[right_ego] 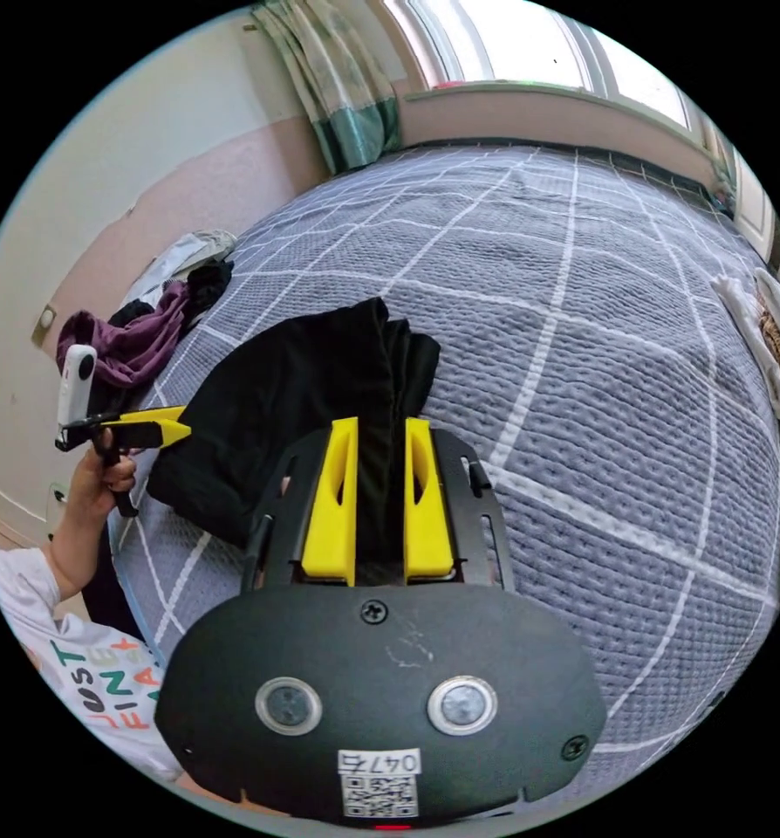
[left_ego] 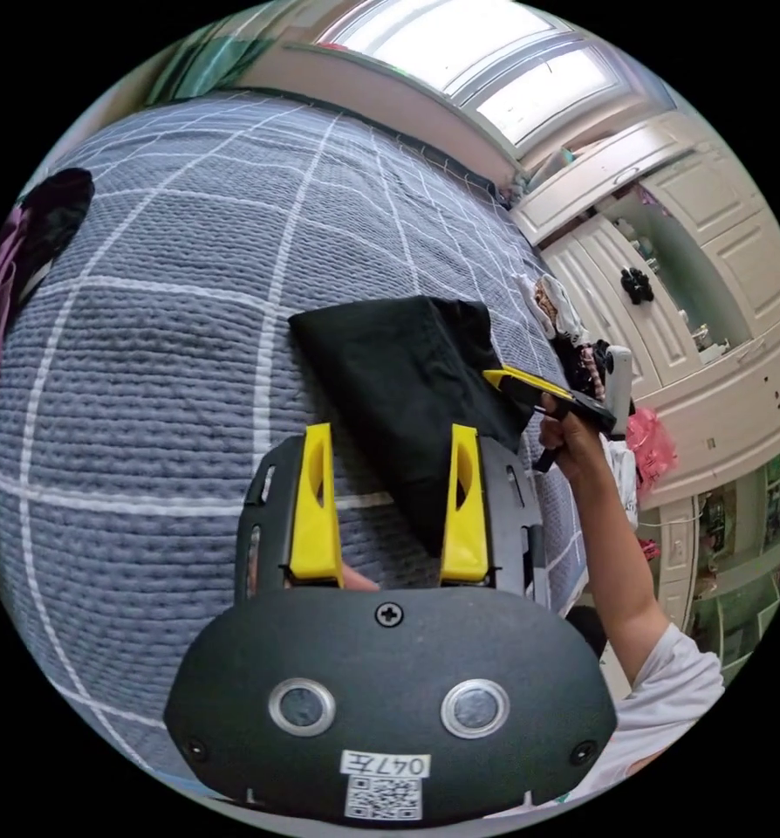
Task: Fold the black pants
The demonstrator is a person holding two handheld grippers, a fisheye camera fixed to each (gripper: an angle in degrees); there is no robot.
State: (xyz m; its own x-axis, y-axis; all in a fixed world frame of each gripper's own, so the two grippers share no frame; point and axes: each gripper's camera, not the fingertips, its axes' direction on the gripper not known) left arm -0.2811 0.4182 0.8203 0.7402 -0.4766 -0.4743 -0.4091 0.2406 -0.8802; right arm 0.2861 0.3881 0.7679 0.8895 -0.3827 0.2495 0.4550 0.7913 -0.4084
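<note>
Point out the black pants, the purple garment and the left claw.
pants (left_ego: pixel 390 384), left gripper view, middle of the folded cloth
purple garment (right_ego: pixel 133 345), right gripper view, bunched middle
left claw (left_ego: pixel 390 497), left gripper view, between its tips

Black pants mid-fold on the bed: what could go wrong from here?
1. The right claw pinches one bunched edge of the black pants; lifting from there may let the loose layers slide and undo the fold.
2. The left claw is open, one finger over the pants' corner, holding nothing, so that side may drag or crumple on the textured bedspread.
3. The pants lie near the bed's edge on the person's side; a pull that way might drop them off.
</note>
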